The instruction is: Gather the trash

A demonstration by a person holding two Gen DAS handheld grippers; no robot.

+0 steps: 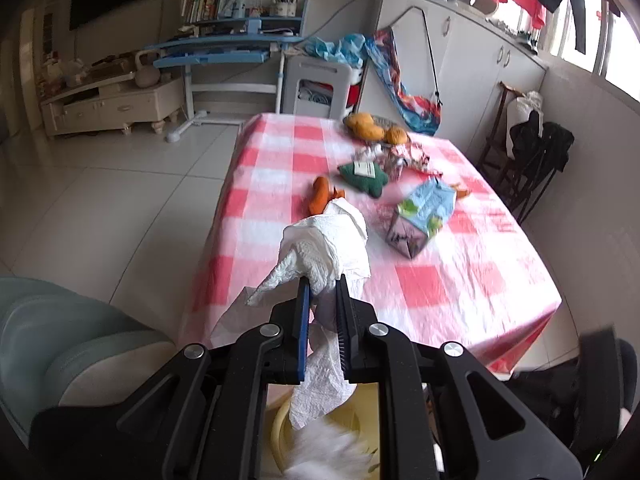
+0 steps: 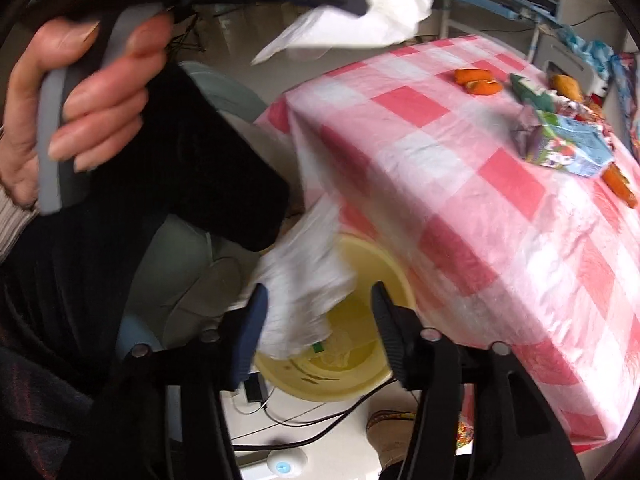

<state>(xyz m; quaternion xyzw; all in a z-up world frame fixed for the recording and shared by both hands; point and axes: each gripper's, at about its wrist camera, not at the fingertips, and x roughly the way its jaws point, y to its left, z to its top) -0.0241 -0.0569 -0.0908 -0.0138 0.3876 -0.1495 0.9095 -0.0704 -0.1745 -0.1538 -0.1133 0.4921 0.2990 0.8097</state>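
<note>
Left tongs (image 1: 323,280): clamped on crumpled paper towel (image 1: 328,240), above tabletop (image 1: 460,280) edge.
Right tongs (image 2: 318,304): parted, loose tissue (image 2: 308,280) dropping.
Yellow bin (image 2: 360,388): directly below; release overhead.
</note>
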